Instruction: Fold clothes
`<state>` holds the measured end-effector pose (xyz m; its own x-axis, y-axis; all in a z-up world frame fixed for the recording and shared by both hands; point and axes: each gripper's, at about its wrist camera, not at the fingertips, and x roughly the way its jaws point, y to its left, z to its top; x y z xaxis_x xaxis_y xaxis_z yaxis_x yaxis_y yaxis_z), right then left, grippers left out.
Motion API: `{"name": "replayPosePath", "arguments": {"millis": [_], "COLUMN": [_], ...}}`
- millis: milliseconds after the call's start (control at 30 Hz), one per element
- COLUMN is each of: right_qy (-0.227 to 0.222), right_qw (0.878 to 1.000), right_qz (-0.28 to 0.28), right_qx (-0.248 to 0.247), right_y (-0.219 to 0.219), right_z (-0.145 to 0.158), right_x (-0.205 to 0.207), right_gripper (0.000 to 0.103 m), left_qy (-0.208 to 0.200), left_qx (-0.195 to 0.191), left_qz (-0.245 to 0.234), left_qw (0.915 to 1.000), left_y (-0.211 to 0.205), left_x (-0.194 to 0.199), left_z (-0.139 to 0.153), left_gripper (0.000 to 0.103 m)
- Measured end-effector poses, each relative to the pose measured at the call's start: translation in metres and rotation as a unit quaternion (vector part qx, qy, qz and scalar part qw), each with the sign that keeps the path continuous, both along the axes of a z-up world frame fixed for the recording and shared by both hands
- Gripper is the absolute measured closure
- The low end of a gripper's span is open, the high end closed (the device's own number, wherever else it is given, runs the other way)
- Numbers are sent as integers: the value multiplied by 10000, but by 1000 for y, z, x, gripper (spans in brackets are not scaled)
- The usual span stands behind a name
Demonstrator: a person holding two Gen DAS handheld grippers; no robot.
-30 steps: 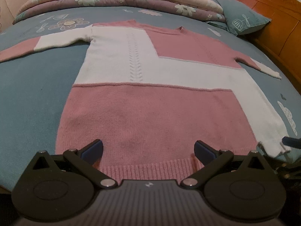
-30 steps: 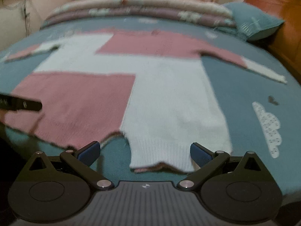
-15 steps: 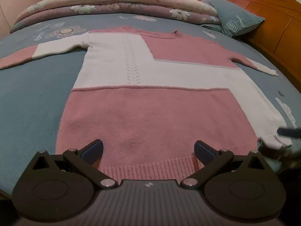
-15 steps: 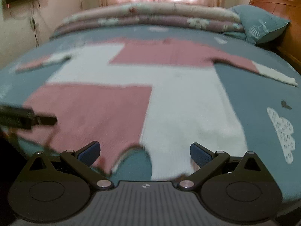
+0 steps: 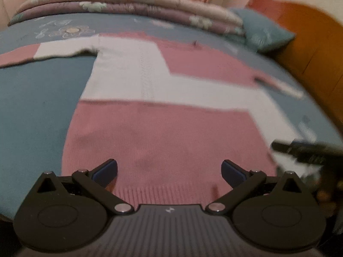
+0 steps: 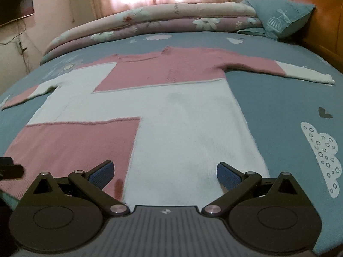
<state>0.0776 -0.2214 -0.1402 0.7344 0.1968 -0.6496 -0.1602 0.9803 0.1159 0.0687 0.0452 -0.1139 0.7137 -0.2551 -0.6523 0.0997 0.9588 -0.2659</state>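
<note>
Pink-and-white colour-block knit sweater (image 6: pixel 171 115) lies flat, face up, on the blue printed bedsheet (image 6: pixel 278 111), both sleeves spread out sideways. Long axis runs straight away from both cameras: ribbed hem nearest, neckline far, toward the folded floral quilt (image 6: pixel 163 21) and the blue pillow (image 6: pixel 283 19).

Left gripper (image 5: pixel 169 169): jaws spread wide, holding nothing. It sits over the pink hem panel, ribbing right under the fingertips (contact with the fabric can't be confirmed, left view is motion-blurred).

Right gripper (image 6: pixel 164 171): jaws also spread, empty. It's over the white hem panel, pink/white seam just inside its left finger.

Key relation: hem edge lies crosswise to both jaw pairs and directly below them, one gripper per hem half, neither clearly nearer. The hem corners sit outboard of each gripper, so a corner pinch probably means each tool shifting outward first; a hem-to-neck fold would travel along the long axis, away from the person.

Judgement: fold not started, this looks like pre-grasp positioning at the hem. Risk: soft knit bunches, so an uneven pinch would likely skew the fold line.
</note>
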Motion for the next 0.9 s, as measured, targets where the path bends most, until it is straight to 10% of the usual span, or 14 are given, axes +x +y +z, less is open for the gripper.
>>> {"name": "replayPosePath", "arguments": {"millis": [267,667,900], "right_qy": [149,259,268], "right_qw": [9998,9996,9991], "right_qz": [-109,18,-31], "right_qx": [-92,138,334], "right_y": [5,1,-5], "right_z": [1,7,9], "right_x": [2,-1,-1], "right_gripper": [0,0,0], "left_qy": [137,389,-522], "left_qx": [-794,-540,-1460], "left_qz": [416,71,1273], "left_qw": [9959,9978,9797], "left_y": [40,44,149], "left_x": [32,33,46], "left_z": [-13,-11,35], "left_gripper": [1,1,1]}}
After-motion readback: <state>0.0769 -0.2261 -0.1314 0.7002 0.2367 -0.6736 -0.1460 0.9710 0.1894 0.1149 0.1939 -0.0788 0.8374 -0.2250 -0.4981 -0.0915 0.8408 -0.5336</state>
